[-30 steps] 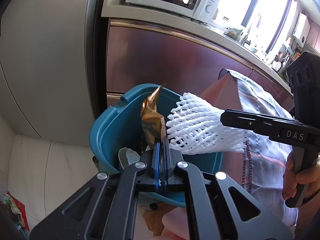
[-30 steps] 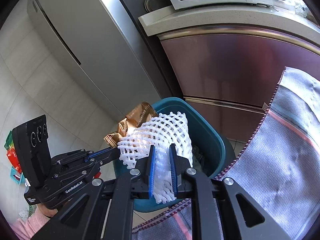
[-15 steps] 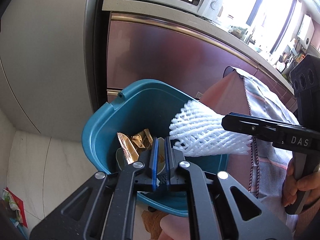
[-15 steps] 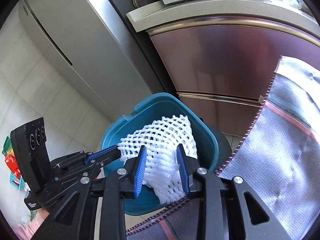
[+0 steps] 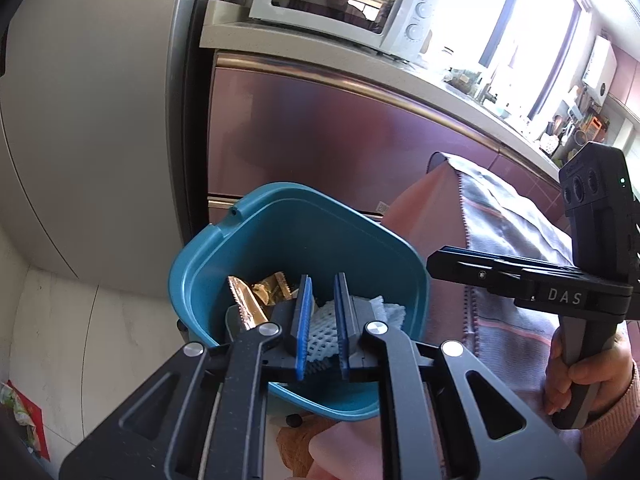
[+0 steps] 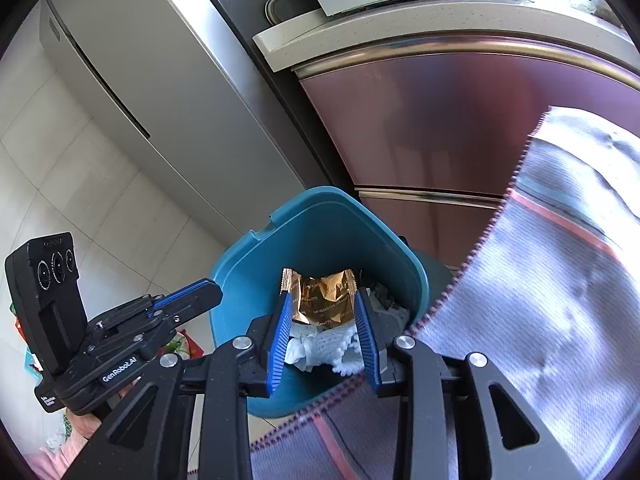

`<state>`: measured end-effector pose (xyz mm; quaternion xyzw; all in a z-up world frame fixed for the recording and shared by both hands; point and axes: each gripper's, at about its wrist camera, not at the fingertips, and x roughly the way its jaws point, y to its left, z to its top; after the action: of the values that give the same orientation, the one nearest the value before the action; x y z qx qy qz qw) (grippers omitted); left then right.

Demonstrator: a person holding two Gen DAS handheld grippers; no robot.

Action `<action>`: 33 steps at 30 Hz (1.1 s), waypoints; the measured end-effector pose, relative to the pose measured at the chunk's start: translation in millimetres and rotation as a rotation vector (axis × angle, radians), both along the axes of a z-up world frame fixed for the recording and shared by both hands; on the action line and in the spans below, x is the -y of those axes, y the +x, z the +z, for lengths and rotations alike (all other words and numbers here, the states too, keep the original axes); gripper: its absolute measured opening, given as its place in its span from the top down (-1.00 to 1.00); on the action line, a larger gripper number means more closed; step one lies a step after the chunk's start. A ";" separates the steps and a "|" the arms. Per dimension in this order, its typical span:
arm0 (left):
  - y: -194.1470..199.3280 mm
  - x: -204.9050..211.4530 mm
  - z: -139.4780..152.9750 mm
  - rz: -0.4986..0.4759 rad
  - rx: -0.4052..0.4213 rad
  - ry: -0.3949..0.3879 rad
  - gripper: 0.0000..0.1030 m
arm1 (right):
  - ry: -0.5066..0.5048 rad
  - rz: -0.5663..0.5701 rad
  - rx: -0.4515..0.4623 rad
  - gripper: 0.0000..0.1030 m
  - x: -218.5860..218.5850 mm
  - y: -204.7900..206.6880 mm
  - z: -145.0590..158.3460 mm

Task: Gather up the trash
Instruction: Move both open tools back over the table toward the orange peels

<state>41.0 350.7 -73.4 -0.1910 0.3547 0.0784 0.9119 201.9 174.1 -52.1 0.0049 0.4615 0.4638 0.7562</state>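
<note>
A kitchen floor of pale tile lies under a teal bin (image 5: pixel 280 240). Nearest, the left tongs (image 5: pixel 322 320) have just been opening, empty; the right tongs (image 6: pixel 324 336) gape, empty too. Below them the white foam net (image 6: pixel 336 344) and gold wrapper (image 6: pixel 324 300) lie inside the bin, partly hidden by the pads. Beyond stand maroon cabinets (image 5: pixel 340 132).
</note>
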 end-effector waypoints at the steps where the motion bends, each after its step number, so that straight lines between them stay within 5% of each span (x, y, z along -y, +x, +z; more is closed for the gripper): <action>1: -1.3 3.0 2.7 -0.011 0.008 -0.003 0.77 | 0.010 -0.001 0.001 0.41 4.1 -2.3 2.4; 8: -8.7 40.6 28.3 -0.142 0.100 -0.009 0.53 | 0.079 -0.015 0.084 0.18 57.5 -32.5 30.9; 18: 3.3 145.9 49.5 -0.392 0.173 0.018 -0.32 | 0.131 -0.229 0.191 0.06 193.9 -84.9 53.5; 22: 14.4 193.6 51.1 -0.482 0.171 0.015 -0.44 | 0.102 -0.401 0.220 0.06 257.8 -100.0 51.3; 33: 54.9 325.7 43.1 -0.724 0.108 0.042 -0.34 | 0.003 -0.801 0.238 0.05 412.3 -120.2 30.6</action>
<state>95.9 25.1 -30.3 -0.0381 0.3489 -0.2521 0.9018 81.7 -238.2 -21.6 0.1315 0.3320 0.1309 0.9248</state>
